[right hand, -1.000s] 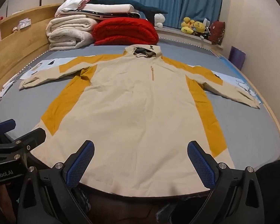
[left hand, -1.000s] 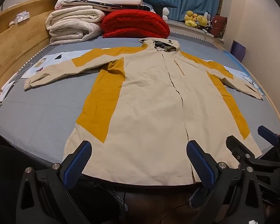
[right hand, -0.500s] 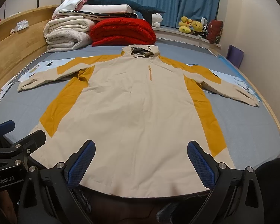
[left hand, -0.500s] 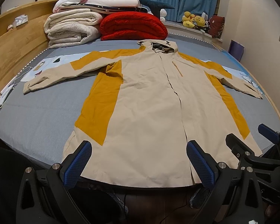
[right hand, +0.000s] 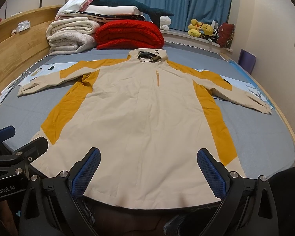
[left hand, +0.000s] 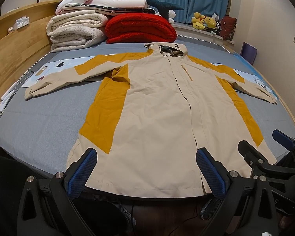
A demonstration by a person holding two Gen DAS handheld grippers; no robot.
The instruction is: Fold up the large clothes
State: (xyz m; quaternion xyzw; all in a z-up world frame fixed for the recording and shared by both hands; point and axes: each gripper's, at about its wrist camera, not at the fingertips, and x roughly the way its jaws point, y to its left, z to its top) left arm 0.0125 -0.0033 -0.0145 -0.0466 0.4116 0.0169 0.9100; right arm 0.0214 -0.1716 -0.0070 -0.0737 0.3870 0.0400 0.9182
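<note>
1. On my left gripper (right hand: 15, 169), seen from my right wrist view, white lettering reads "enRobot.AI", its start cut off by the picture's edge.
2. The jacket's (right hand: 143, 118) hood bears a small dark tree-shaped logo; I cannot read any words there.

Two handheld grippers are held side by side at about the same height, both pointing forward and level. The left gripper (left hand: 146, 172) has its two black fingers spread wide apart, with the blue textured pads (left hand: 82, 174) facing each other across an empty gap; nothing is between them. The right gripper (right hand: 148, 172) is in the same pose, its fingers equally wide apart and its blue pads (right hand: 211, 172) gripping nothing. In the left wrist view, the right gripper's fingers appear at the right edge, close alongside. In the right wrist view, the left gripper's fingers appear at the left edge. The hands holding them cannot be seen.
</note>
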